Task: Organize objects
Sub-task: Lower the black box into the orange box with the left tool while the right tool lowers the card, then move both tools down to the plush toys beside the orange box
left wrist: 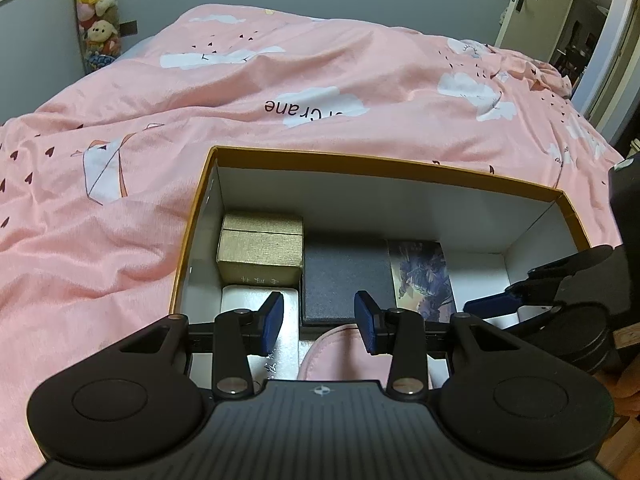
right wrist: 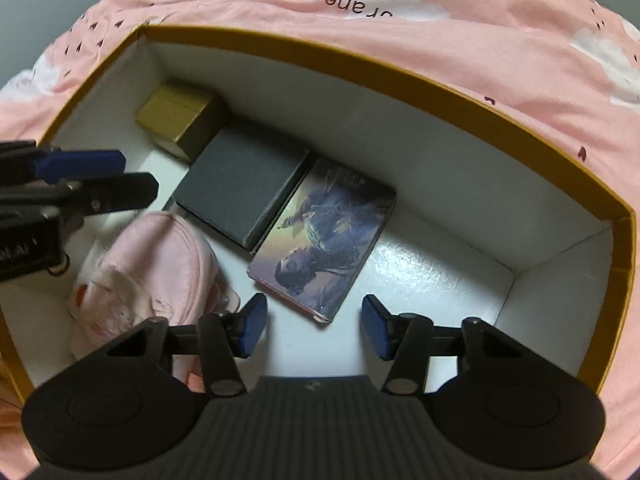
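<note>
In the left wrist view, the left gripper hangs over an open box with a mustard rim and white walls, set on a pink bedspread; its blue pads stand apart with nothing between them. Inside, a gold box sits in the far left corner, a dark grey box beside it, then a picture card box. A pink cap lies just below the fingers. In the right wrist view, the right gripper hovers inside the same box, jaws apart and empty, above the near end of the picture card box, which lies flat against the dark grey box.
</note>
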`<state>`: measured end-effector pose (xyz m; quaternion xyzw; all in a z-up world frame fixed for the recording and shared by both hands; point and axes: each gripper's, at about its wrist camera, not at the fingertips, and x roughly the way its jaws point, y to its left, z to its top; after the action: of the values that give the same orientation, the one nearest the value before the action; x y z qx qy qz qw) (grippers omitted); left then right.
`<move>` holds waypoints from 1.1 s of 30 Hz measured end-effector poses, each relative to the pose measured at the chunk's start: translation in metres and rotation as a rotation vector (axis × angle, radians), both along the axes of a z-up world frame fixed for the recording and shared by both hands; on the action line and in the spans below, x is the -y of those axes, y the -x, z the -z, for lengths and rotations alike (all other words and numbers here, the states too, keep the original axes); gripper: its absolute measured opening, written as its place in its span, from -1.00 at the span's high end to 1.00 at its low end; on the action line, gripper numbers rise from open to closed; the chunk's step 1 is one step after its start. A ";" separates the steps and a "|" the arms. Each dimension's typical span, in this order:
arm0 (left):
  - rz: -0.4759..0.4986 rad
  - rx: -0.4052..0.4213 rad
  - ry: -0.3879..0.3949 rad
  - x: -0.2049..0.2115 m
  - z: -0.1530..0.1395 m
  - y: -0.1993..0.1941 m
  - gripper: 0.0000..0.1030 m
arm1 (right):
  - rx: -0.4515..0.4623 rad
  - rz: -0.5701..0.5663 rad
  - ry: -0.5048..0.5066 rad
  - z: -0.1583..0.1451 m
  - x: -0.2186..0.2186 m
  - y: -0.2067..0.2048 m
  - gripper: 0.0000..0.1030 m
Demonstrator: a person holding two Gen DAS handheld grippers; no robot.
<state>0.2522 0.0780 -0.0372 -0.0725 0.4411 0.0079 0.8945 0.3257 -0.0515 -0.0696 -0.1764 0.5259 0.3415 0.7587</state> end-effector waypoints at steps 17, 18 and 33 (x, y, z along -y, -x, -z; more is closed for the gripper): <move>0.046 0.046 0.020 0.012 -0.025 0.028 0.12 | 0.041 0.048 -0.111 -0.028 0.023 0.019 0.26; 0.058 0.055 0.027 0.014 -0.031 0.034 0.12 | 0.054 0.051 -0.128 -0.035 0.027 0.026 0.26; 0.148 -0.086 0.218 0.062 -0.045 0.136 0.12 | 0.127 0.217 -0.304 -0.092 0.119 0.162 0.16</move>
<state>0.1162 0.0161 0.0075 -0.1359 0.4816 -0.1031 0.8597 0.1636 -0.1709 0.0222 -0.0232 0.4354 0.3213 0.8406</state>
